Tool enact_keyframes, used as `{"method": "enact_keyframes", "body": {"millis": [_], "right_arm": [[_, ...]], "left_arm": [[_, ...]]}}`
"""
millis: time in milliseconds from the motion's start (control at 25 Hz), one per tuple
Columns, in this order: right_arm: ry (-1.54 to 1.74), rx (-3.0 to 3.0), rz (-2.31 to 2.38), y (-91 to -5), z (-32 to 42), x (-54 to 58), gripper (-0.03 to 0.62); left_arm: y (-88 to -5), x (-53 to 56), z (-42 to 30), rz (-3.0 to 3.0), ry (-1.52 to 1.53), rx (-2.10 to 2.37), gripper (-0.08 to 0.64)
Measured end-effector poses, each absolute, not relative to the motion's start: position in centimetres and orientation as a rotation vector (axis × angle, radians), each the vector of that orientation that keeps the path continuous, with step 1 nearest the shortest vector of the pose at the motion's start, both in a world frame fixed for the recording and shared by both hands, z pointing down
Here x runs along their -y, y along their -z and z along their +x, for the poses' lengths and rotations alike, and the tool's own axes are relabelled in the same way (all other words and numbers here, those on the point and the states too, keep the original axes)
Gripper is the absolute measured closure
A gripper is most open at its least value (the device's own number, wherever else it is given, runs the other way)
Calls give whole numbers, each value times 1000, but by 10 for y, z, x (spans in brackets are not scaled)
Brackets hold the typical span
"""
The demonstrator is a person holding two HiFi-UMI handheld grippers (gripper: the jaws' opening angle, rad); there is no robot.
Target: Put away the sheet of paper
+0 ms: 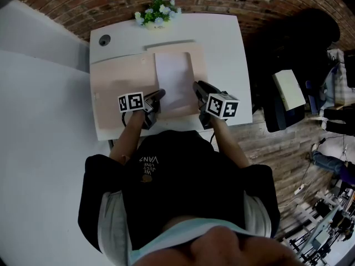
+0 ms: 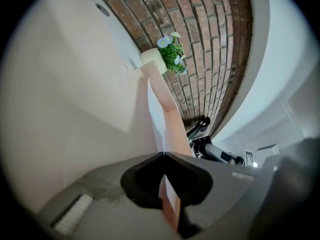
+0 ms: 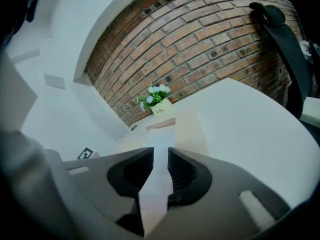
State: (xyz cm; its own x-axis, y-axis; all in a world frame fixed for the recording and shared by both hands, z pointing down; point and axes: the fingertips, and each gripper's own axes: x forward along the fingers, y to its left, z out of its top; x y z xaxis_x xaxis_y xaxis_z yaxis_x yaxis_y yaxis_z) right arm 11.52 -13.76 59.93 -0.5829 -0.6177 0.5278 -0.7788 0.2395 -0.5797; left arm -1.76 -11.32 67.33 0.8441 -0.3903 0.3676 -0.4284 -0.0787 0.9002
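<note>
A white sheet of paper point(image 1: 175, 79) lies on an open pink folder point(image 1: 119, 76) on the white desk point(image 1: 222, 43). My left gripper point(image 1: 160, 95) is at the sheet's left edge, rolled onto its side. In the left gripper view its jaws point(image 2: 163, 154) are shut on a thin pink edge of the folder point(image 2: 170, 119), with a white layer against it. My right gripper point(image 1: 197, 86) is at the sheet's right edge. Its jaws point(image 3: 160, 151) stand a narrow gap apart, and the paper point(image 3: 161, 134) shows through the gap.
A small pot of white flowers point(image 1: 157, 14) stands at the desk's far edge against the brick wall. A round cable hole point(image 1: 104, 39) sits at the far left corner. A black chair point(image 1: 310, 32) and clutter stand on the wooden floor to the right.
</note>
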Motion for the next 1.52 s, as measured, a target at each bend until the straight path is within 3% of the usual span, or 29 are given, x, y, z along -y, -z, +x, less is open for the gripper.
{"method": "enact_keyframes", "body": {"millis": [320,840,1400,1520], "right_arm": [[-1268,2318,1322,-599,117,137,505],[-1270,2342,1288,-598,110,141,505],[-1265,2364,1286,-594,108,144,505],[-1265,2371,1286,-592,108,144,505]], "left_arm": [[-673,110,-6,1713,-91,607,556],[-672,106,-7,1782,-275,672,330],[-672,88,-1,2003,-740,633,252],[-673,90,-10,2051,-839,694,201]]}}
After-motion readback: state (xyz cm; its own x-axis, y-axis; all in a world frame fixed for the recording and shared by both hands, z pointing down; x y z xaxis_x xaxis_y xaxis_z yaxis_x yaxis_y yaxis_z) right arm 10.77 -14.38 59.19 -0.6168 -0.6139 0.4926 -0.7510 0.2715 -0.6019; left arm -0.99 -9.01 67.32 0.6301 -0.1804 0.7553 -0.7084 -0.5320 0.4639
